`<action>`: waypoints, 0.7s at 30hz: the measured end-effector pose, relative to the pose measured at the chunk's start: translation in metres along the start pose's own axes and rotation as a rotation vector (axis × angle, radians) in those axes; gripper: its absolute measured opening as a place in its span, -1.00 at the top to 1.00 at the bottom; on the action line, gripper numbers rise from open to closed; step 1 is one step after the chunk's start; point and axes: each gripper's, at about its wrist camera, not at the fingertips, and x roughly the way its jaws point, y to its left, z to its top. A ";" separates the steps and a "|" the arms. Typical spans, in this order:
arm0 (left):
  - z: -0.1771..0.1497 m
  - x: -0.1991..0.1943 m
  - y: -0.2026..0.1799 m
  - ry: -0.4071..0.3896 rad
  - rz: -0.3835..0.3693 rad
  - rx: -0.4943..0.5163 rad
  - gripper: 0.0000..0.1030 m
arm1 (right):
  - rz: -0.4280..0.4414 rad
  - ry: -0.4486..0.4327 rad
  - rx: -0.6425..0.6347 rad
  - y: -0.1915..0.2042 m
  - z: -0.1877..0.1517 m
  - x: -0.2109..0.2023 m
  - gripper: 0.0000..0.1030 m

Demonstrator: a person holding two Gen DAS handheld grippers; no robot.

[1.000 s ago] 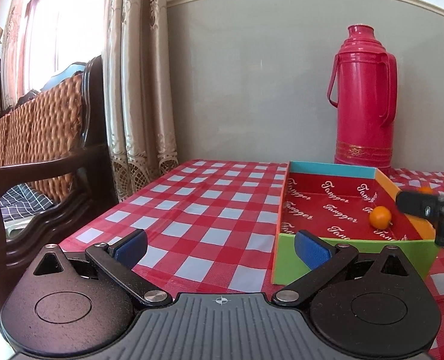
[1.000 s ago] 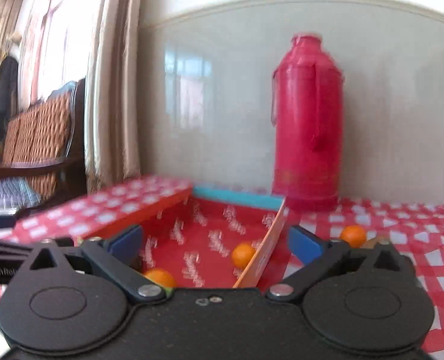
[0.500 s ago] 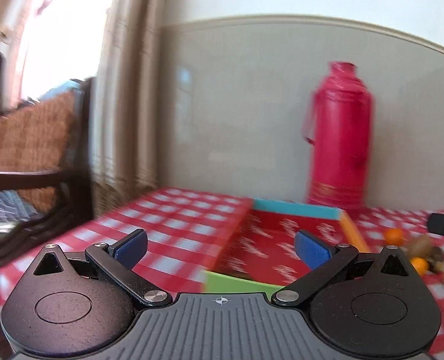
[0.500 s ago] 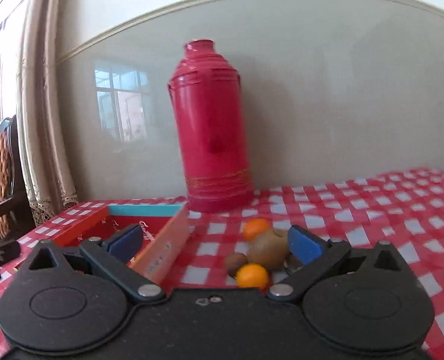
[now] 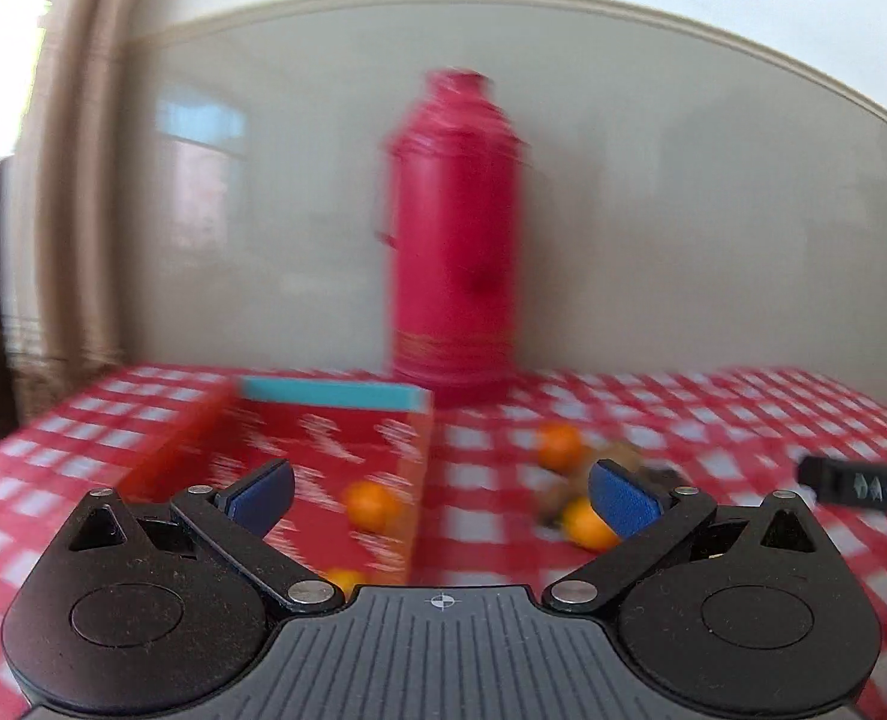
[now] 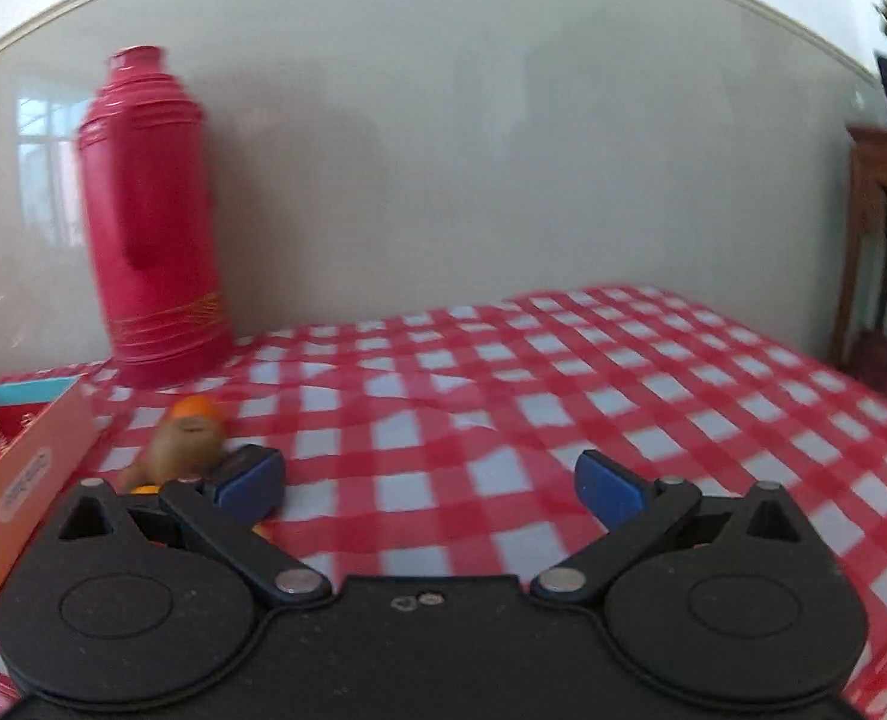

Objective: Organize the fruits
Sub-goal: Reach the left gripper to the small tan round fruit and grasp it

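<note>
left wrist view shows both the left gripper [image 5: 440, 495] and right gripper [image 6: 428, 483] spread and empty — loose oranges [image 5: 558, 445] and a kiwi [image 6: 185, 441] lie just beside the box [image 5: 329, 402] near the table's back edge, so i'd center one fruit before closing.

Beige wall [image 6: 503, 150], left-side curtain [image 5: 77, 180]

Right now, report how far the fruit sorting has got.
Partly done: two oranges lie in the red box. Nothing is in hand; the left gripper and right gripper are open. Left: two oranges and brown fruits on the tablecloth.
</note>
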 end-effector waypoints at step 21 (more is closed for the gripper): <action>-0.013 0.062 -0.097 0.170 -0.122 0.093 -0.99 | -0.063 0.037 -0.151 -0.040 0.000 0.017 -0.89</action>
